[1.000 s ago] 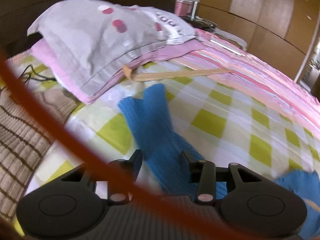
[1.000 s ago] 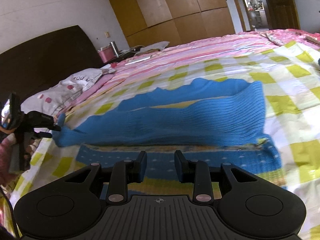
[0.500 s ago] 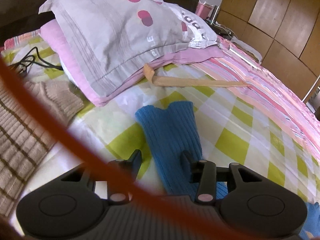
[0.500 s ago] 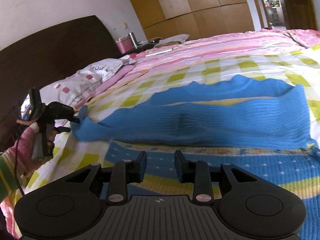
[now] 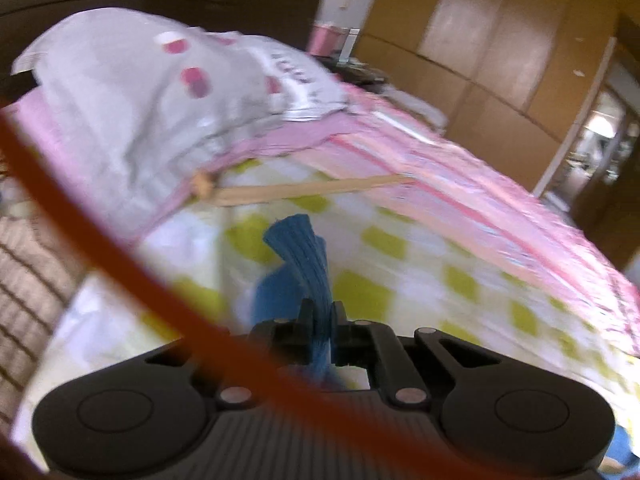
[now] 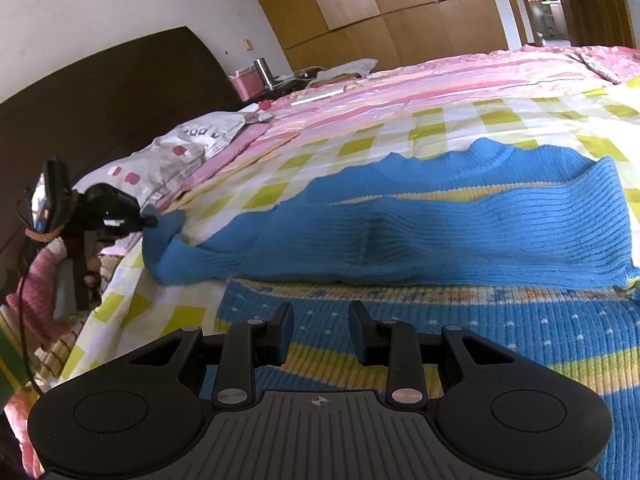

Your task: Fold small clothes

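sweater, blue ribbed knit, small; laid lengthwise across the bed, one sleeve stretched toward the pillow end. soft, light, floppy, judged likely to stretch and sag when lifted; not fragile, ribbing gives decent purchase. best taken at cuff, hem or shoulder seam, where doubled fabric bunches between jaws. left gripper: jaws clamped on the sleeve end, cuff standing up past the tips. right gripper: jaws apart, nothing between them, poised over a second knit in blue with yellow bands and white dots, lying nearest. bed cover in yellow-and-white check, pink striped quilt beyond. grey pillow with pink spots. dark headboard, wooden wardrobe doors. left view blurred. orange cable across lens.
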`<state>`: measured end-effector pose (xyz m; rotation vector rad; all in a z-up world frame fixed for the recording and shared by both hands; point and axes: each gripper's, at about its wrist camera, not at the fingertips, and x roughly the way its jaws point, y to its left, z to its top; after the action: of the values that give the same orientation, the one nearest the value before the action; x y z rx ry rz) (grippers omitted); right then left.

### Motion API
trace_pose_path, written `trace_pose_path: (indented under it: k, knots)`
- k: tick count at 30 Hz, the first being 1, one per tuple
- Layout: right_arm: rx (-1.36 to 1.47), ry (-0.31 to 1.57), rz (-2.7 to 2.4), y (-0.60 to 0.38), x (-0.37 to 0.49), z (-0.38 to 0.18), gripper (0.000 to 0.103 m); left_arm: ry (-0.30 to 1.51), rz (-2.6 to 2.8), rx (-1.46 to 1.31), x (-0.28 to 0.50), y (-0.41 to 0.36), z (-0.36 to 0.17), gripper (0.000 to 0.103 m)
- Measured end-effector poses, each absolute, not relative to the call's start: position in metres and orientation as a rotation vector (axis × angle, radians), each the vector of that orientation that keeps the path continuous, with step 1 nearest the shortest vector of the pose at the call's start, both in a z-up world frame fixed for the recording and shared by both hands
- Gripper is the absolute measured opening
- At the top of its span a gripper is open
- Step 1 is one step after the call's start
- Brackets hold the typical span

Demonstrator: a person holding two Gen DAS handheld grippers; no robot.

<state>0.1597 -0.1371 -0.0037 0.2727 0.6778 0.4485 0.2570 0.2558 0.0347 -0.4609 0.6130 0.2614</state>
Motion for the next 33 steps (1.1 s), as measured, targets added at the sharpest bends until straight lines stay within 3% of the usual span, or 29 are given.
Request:
trace_pose_path:
  k: [15, 33]
  knots:
    - [0.333, 0.702, 0.407, -0.149, 0.168, 0.002, 0.031, 0.726, -0.141, -0.249, 0.214, 0.115, 0.011, 0.013]
    - [0.543, 0.824, 0.475, -0.065, 0.257, 0.006, 0.038, 0.682, -0.065, -0.252, 0.166, 0.161, -0.009, 0.014]
